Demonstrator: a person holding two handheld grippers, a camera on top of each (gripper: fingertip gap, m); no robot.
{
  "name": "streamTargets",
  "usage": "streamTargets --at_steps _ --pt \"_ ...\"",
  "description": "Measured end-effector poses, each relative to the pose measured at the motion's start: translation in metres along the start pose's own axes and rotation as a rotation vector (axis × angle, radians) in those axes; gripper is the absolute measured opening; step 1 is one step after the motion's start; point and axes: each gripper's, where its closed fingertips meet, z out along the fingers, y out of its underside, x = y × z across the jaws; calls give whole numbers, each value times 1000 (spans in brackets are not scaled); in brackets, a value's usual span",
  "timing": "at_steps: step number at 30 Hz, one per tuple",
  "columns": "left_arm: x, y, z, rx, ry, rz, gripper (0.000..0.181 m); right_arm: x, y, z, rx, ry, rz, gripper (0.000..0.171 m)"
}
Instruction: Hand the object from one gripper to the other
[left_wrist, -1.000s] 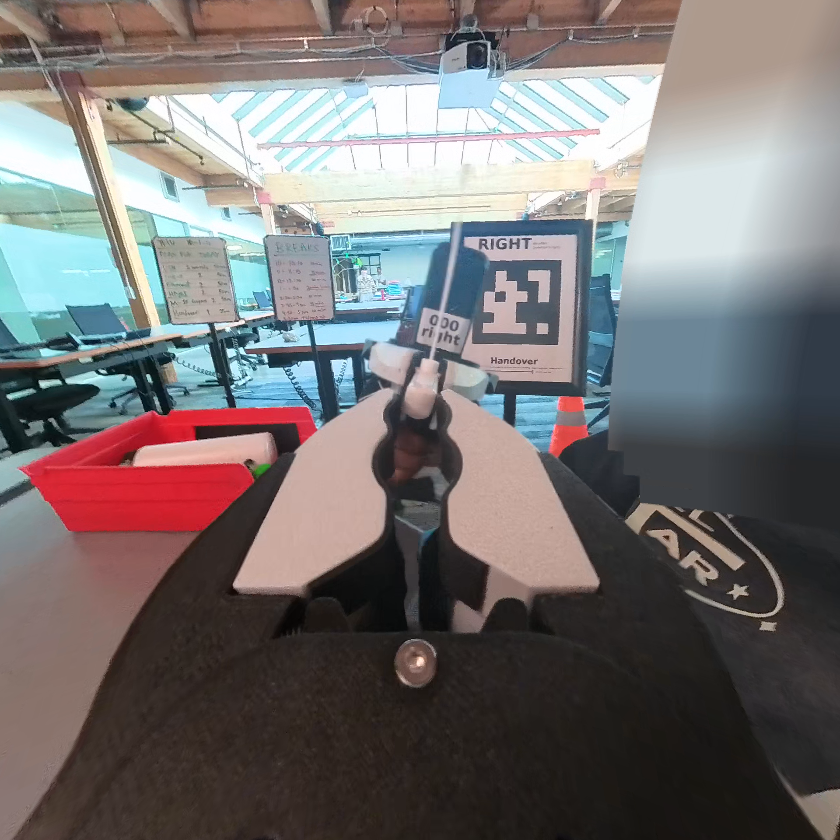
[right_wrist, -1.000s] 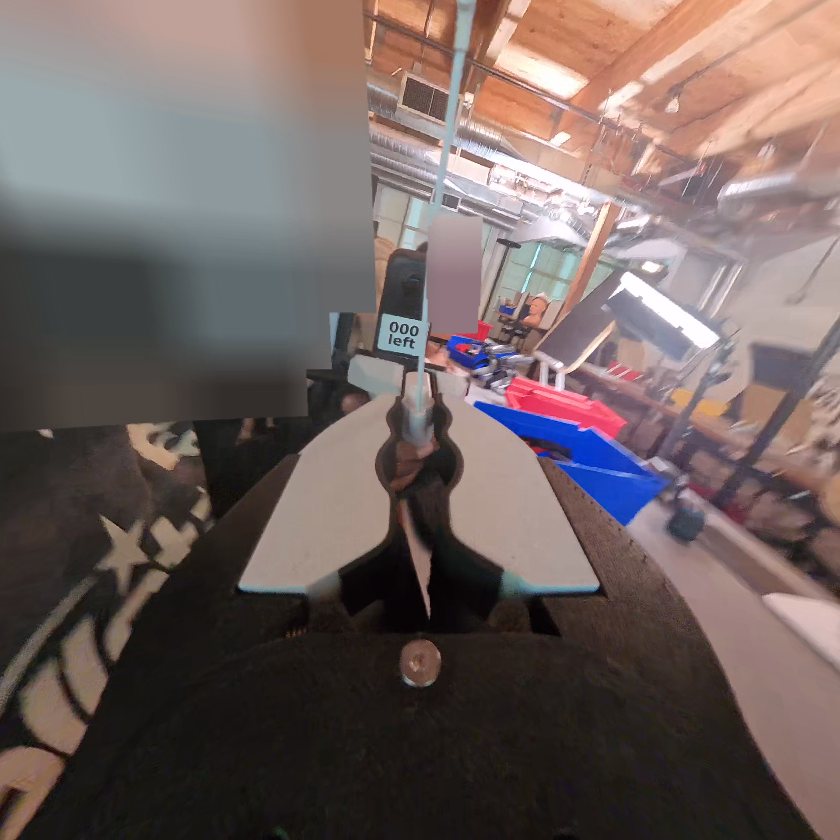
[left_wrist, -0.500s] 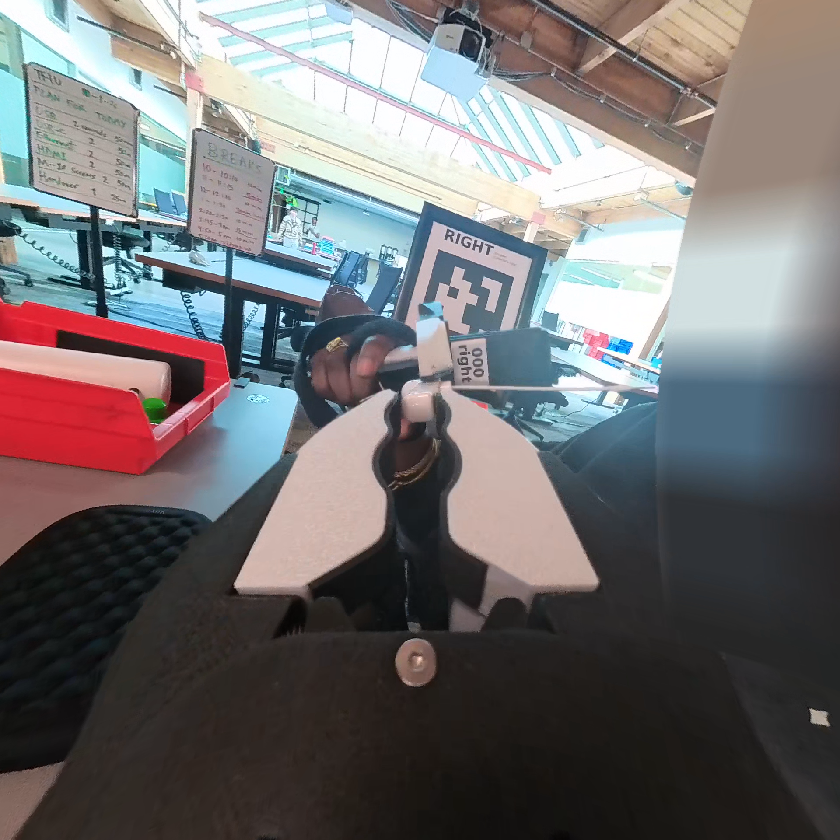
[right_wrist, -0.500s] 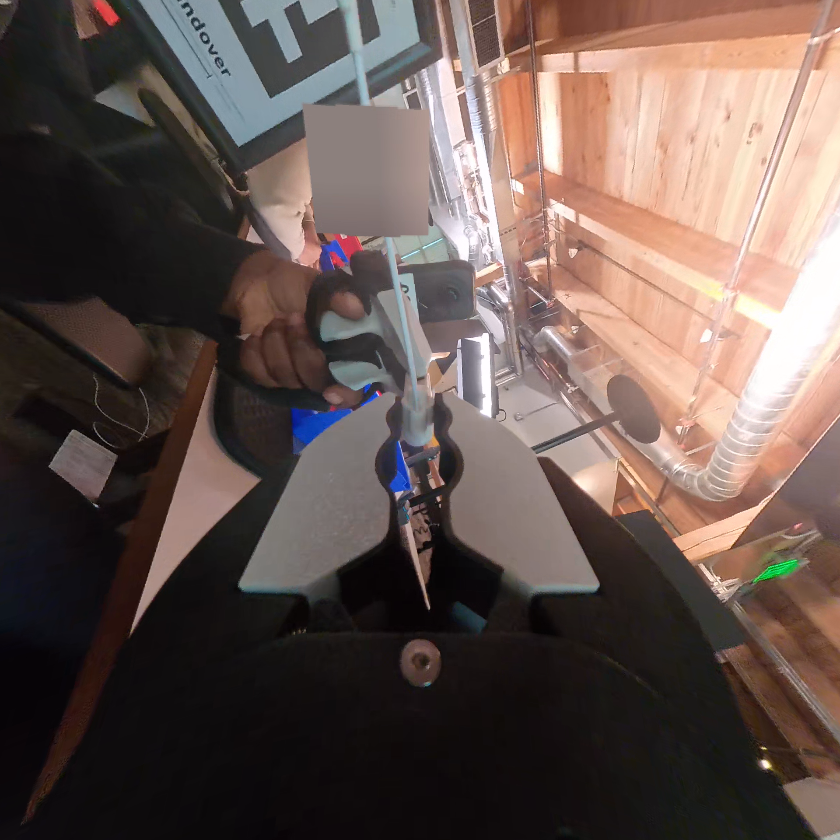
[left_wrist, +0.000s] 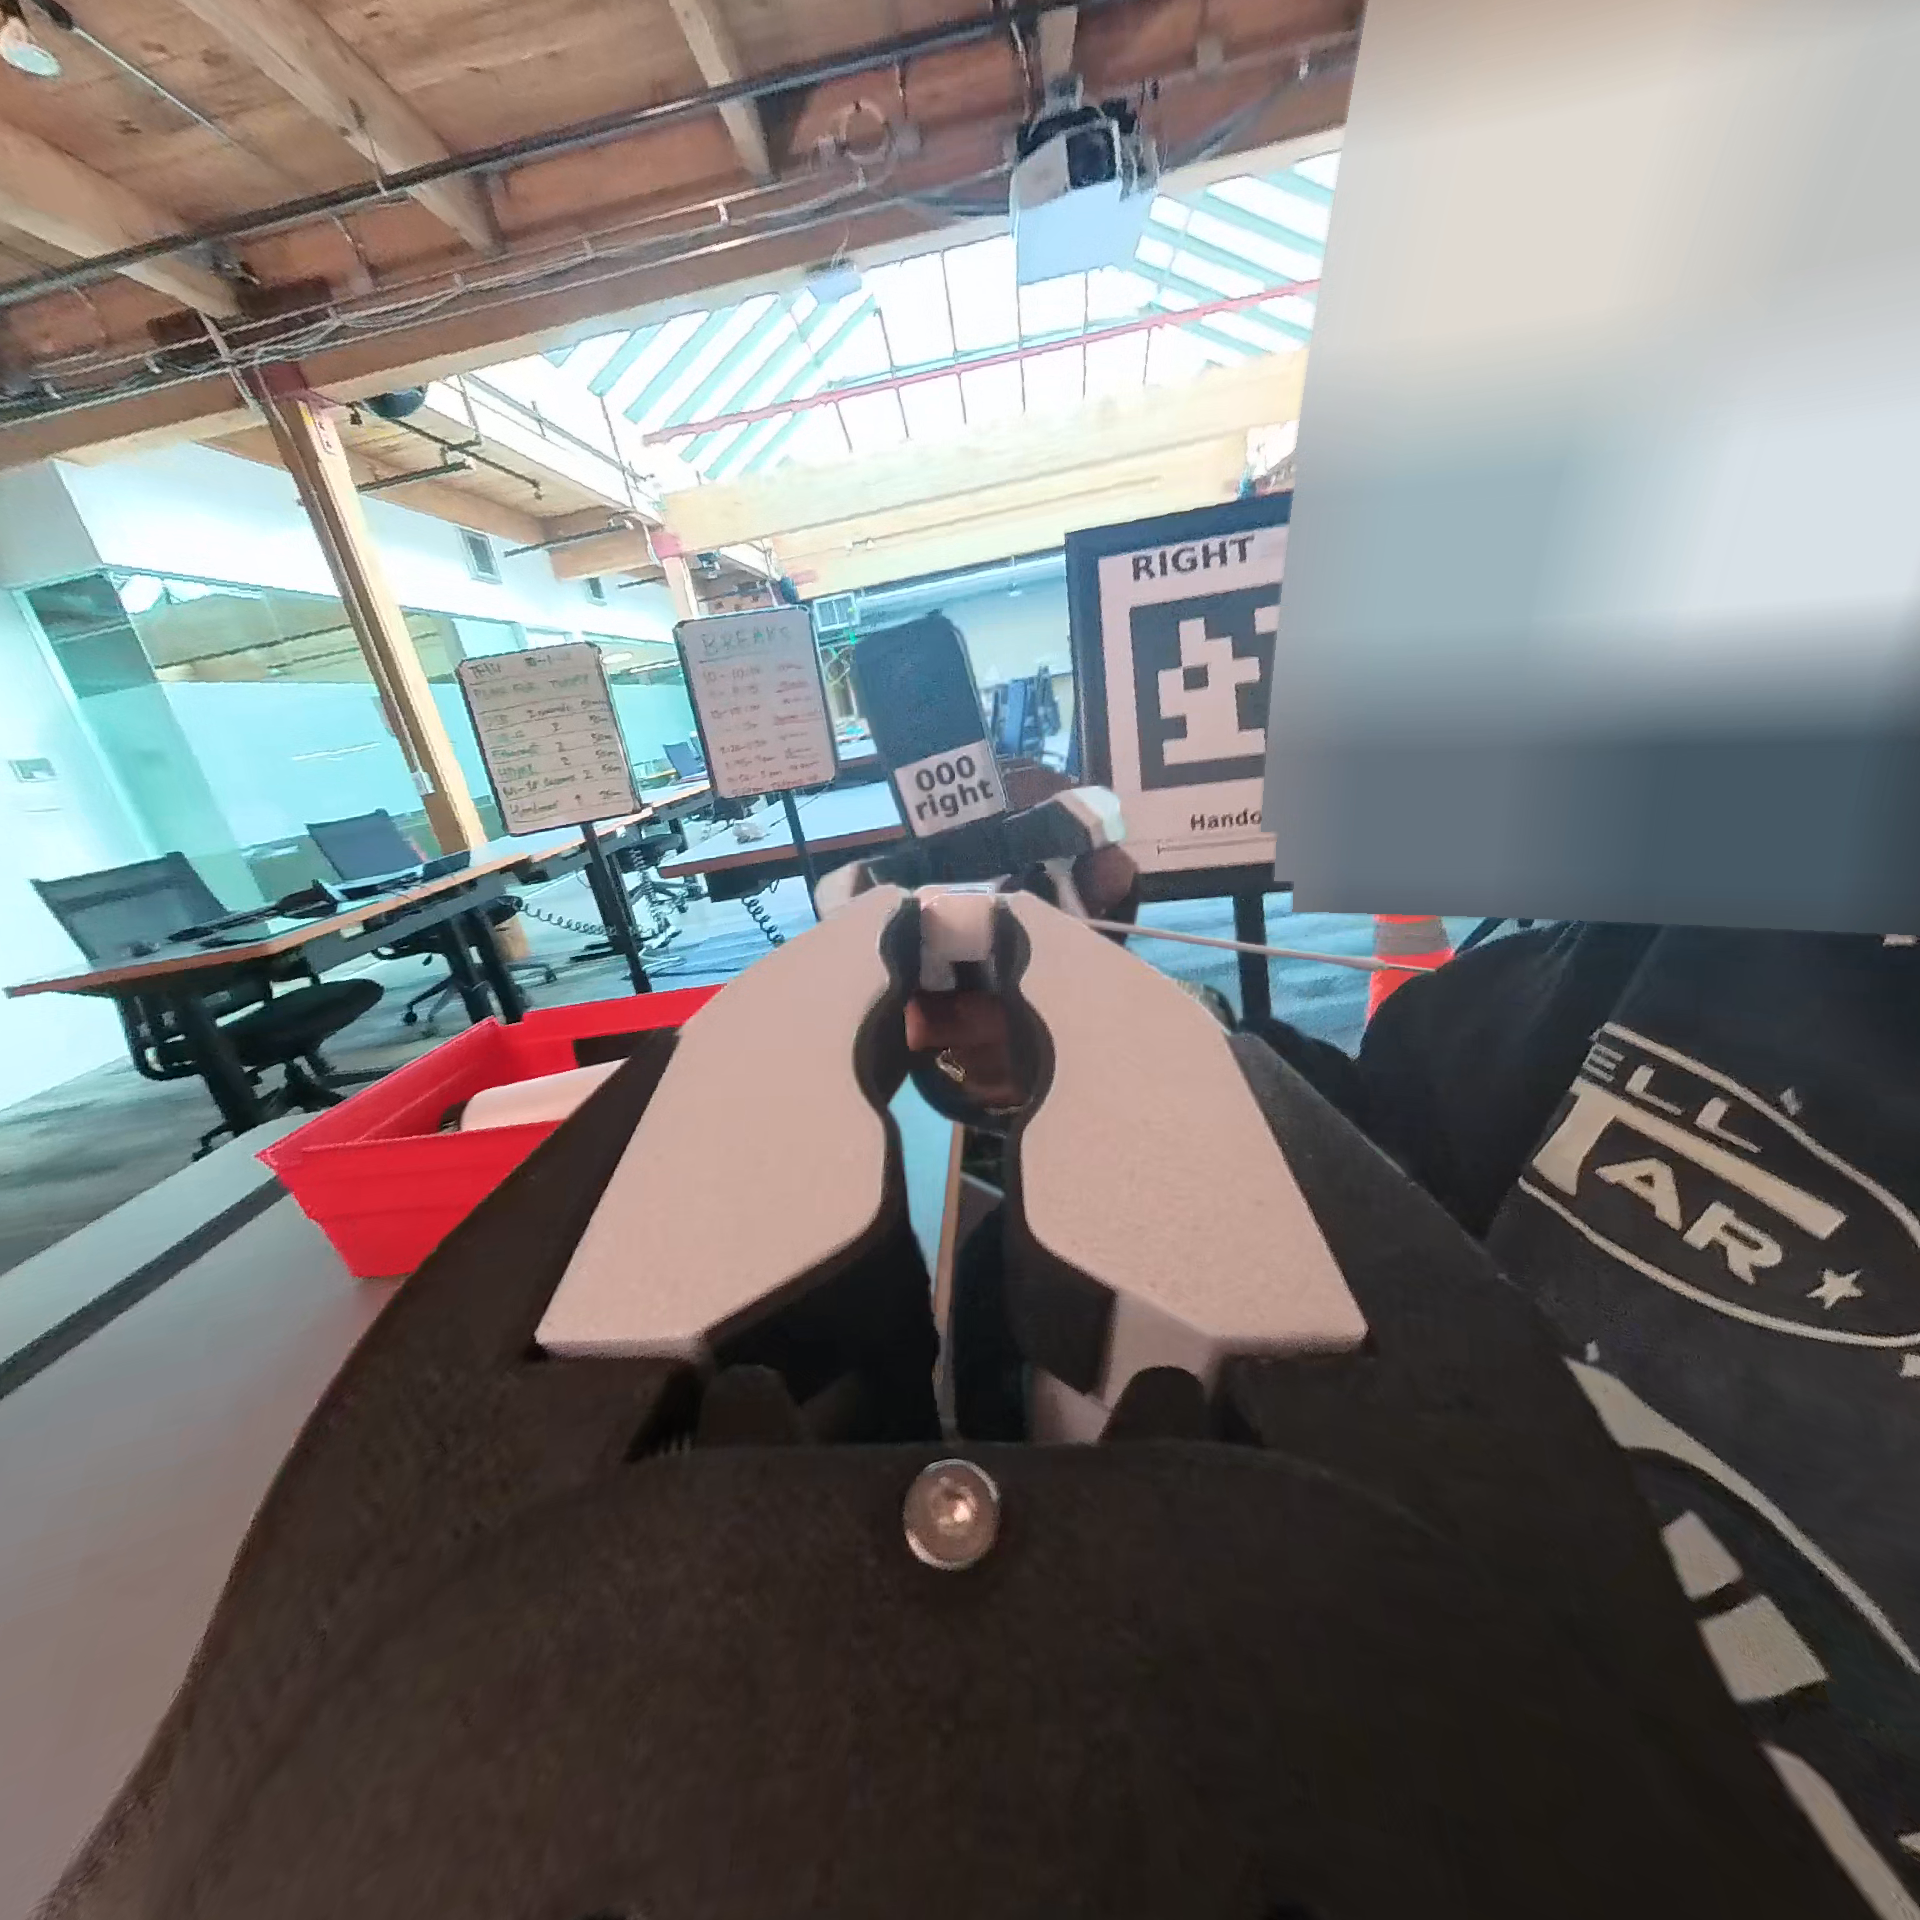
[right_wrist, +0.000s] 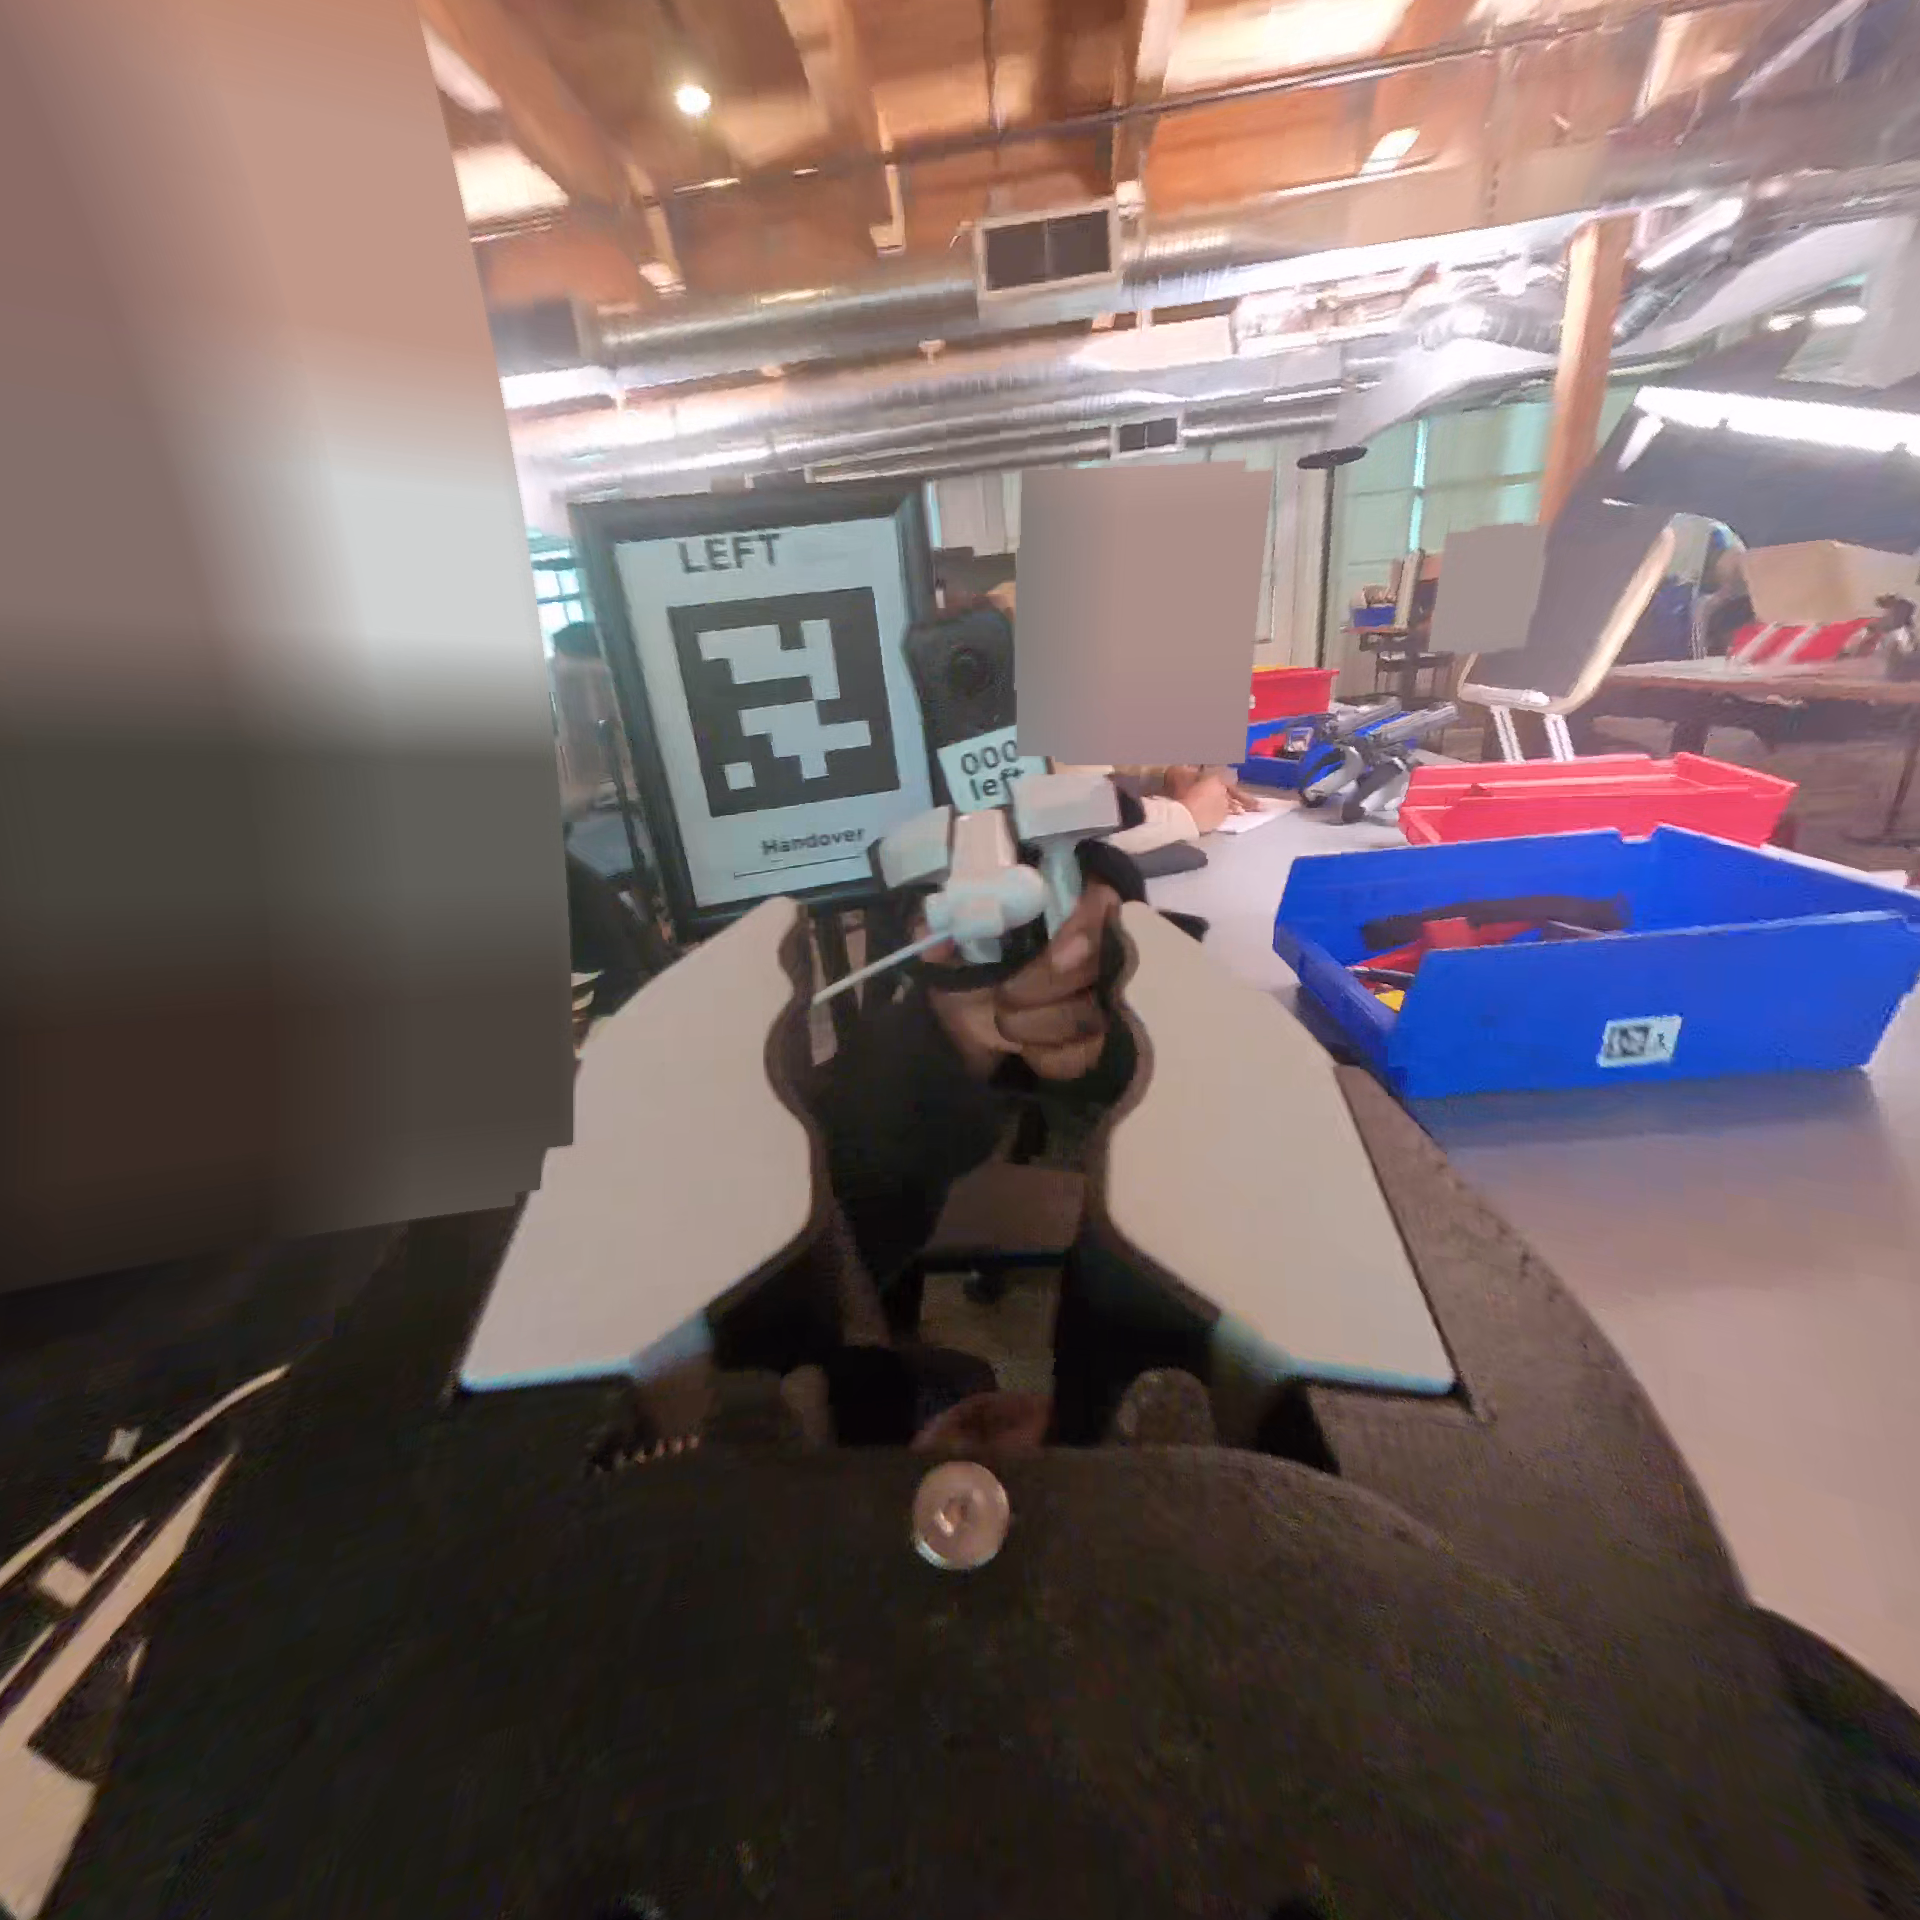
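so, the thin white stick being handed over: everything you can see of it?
The thin white plastic-looking stick has a chunky white block-shaped head at one end. The left gripper is shut on that head, its fingers clamping it from both sides. The shaft juts out sideways, slightly downward, with its tip free in the air. In the right wrist view the stick sits beyond the open right gripper, which does not touch it.
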Motion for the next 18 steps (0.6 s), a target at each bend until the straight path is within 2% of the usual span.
streamTargets --at_steps 4,9,12,14,18 --pt "1 7 4 -45 -6 42 13 3 16 8 -112 60 -53 52" --pt "4 9 6 -56 6 46 13 4 22 14 -170 131 -174 31" --pt "5 8 6 -51 7 28 14 7 22 14 -193 185 -270 25" --pt "4 8 7 -44 6 -25 14 9 19 14 -196 221 -404 25" --pt "1 11 8 -62 17 -192 28 13 8 10 -239 377 -879 25"
